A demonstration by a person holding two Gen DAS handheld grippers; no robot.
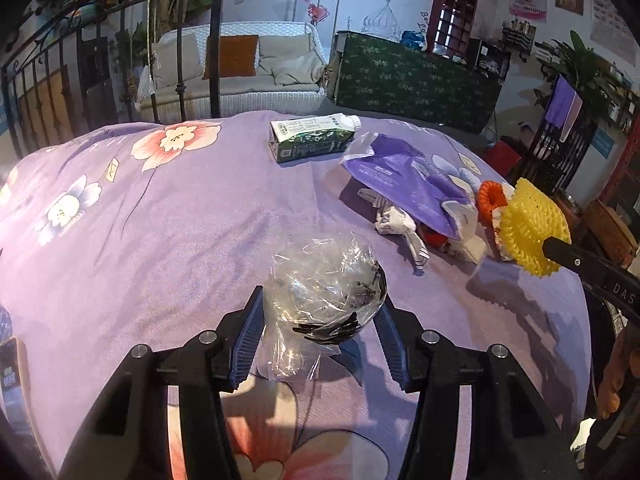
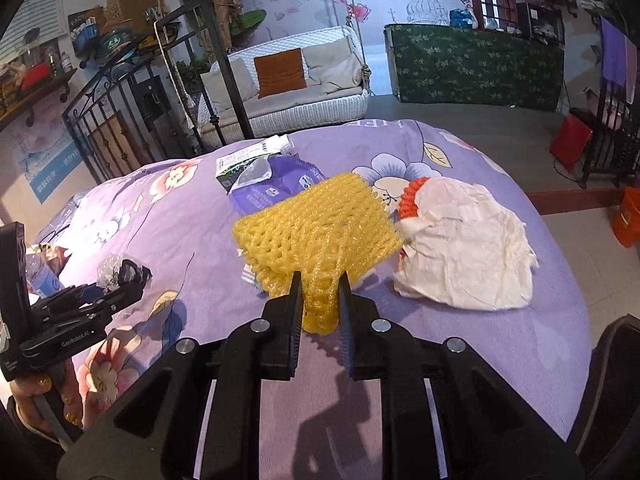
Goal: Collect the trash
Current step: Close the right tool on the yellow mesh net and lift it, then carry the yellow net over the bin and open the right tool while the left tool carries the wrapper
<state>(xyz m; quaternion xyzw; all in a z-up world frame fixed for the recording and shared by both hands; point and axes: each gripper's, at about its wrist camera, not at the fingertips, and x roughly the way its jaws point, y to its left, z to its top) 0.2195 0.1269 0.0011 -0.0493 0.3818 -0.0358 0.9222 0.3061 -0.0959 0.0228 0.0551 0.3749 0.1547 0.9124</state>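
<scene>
Left gripper (image 1: 320, 320) clamped a crumpled clear wrapper (image 1: 326, 286) with black print, over the near middle of the table (image 1: 180, 220), which wore a purple floral cloth. Right gripper (image 2: 320, 300) pinched the lower end of a yellow foam net (image 2: 316, 232), the rest fanning out above the cloth toward the table's right side. Its arm read "DAS" in the left view; the left gripper's body read "GenRobot.AI" in the right view. A green-white carton (image 1: 312, 136) lay on its side at the far edge, print too small to read. Just right of it was a purple pouch (image 1: 404, 176), text unreadable, lying over crumpled white wrappers (image 1: 400, 228). An orange net (image 2: 412, 198) touched a white paper wad (image 2: 464, 244) near the right edge. Cloth's far edge showed "LIFE" reversed. A red booth (image 1: 454, 8) behind read "TELEPHONE".
</scene>
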